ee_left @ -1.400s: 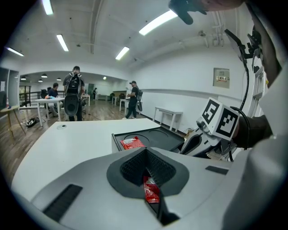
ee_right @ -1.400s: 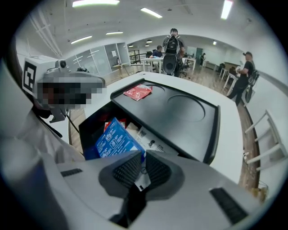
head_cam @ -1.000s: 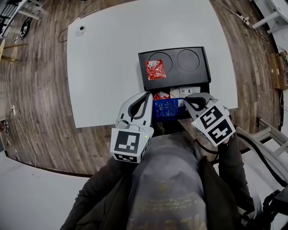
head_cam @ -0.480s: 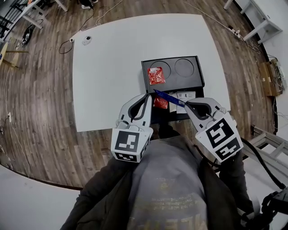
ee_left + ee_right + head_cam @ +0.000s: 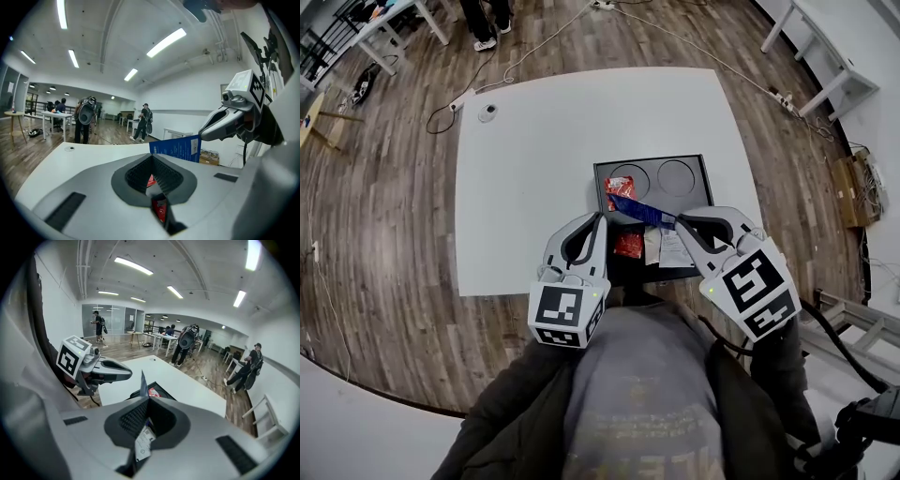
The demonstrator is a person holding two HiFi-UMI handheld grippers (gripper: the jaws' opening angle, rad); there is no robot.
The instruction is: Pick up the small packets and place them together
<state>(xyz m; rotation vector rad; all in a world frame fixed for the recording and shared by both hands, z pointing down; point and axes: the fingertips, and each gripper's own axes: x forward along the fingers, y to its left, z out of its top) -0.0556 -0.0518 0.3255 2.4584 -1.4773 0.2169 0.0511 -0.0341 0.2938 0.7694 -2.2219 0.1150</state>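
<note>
Right tongs [image 5: 680,222] are clamped shut on a blue packet [image 5: 639,210], gripping it at one end. In the right gripper view we note that the packet stands on edge between the jaws. Its blue sheet rises past the tips and a white printed label shows low in the gap. In the head view the packet reaches from the tips toward the upper left, held clear above the black tray [image 5: 699,183]. Its free end lies over the edge of the tray's left round recess.

Left tongs [image 5: 599,221] have their jaws closed tip to tip with nothing gripped. We see only patches of red from the tray below through the hollow behind the tips. These tongs hang at the tray's left side, near the blue packet's free end but apart from it. The left gripper view places the blue packet beyond the tips and to their right.

Other packets lie in the tray. We record one red packet [image 5: 621,191] in the left round recess. A second red packet [image 5: 628,245] lies in the near compartment, between the two tongs, with white packets [image 5: 662,246] just beside it on the right. The tray rests on a white surface [image 5: 525,169], close to the near edge.
</note>
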